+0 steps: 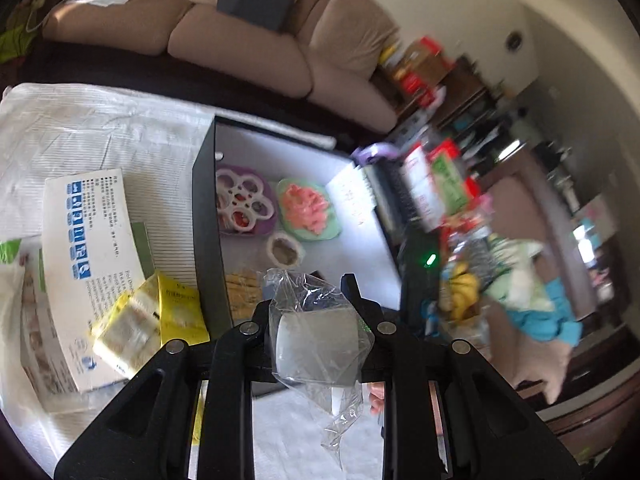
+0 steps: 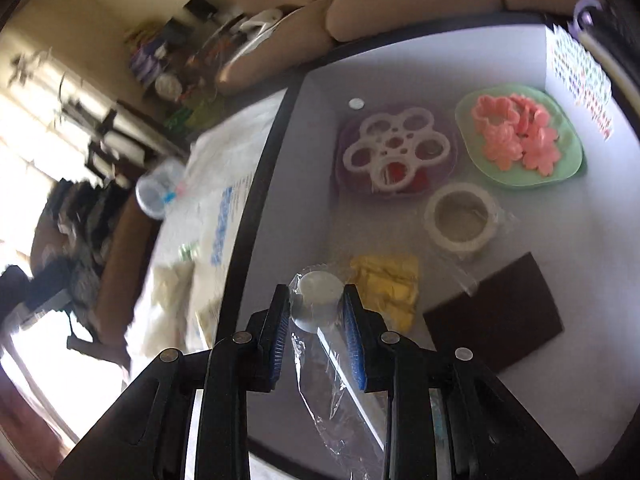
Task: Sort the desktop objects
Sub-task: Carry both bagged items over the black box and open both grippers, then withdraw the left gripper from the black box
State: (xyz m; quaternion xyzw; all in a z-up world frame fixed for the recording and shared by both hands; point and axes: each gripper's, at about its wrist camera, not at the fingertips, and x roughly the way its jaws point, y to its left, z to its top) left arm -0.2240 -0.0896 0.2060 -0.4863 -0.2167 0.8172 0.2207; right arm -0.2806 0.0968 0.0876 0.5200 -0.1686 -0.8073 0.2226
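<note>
Grippers both hover over the black box (image 2: 256,184). Left gripper (image 1: 314,336) clamps a wrapped tape roll (image 1: 316,344); right gripper (image 2: 316,316) pinches a bagged white roll (image 2: 318,292) above the box floor.

Daylight blows out my right view at eight o'clock; motion blur smears both views' outer edges, fisheye-bent, corners dark.

A tan sofa (image 1: 280,40) against pale walls (image 1: 472,8) — cluttered dark shelves (image 1: 472,120), bright window (image 2: 36,128) light.
</note>
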